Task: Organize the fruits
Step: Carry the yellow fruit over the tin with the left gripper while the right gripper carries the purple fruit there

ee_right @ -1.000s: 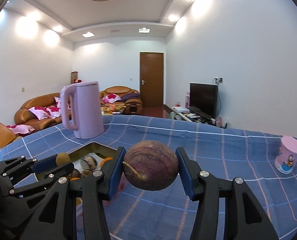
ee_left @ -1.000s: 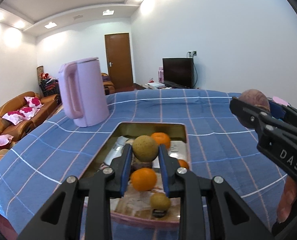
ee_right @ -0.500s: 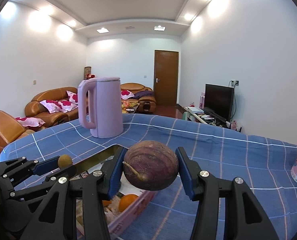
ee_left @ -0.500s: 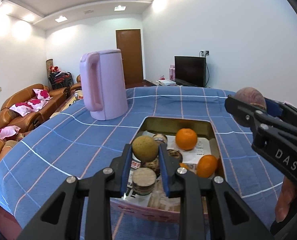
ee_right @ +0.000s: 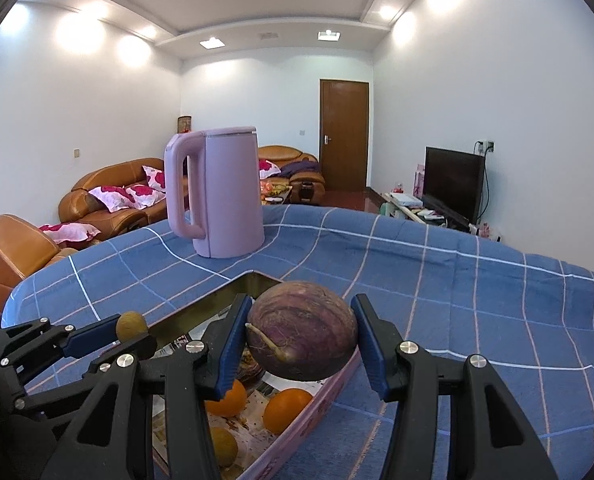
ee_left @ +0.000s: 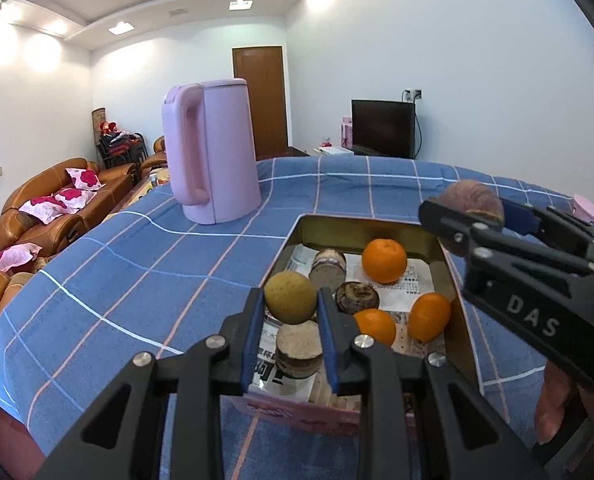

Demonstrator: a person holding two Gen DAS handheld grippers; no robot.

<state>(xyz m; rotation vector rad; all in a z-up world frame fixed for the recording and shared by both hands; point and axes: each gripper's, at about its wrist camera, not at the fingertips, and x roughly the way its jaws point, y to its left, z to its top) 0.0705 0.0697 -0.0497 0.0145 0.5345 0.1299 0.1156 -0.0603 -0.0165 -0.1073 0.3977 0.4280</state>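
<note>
A tray (ee_left: 455, 280) is set on the table (ee_left: 137, 264), with a kettle (ee_left: 213, 152) stood behind it to the left. Oranges (ee_left: 384, 255) and other fruits are held inside the tray. A small round fruit (ee_left: 291, 297) is held over the tray's near left part, and a larger fruit (ee_right: 301, 336) over its right rim.

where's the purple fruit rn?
Clamped in the right gripper: the purple fruit hangs above the near right rim of the tray, with the pink kettle standing behind on the blue cloth.
</note>
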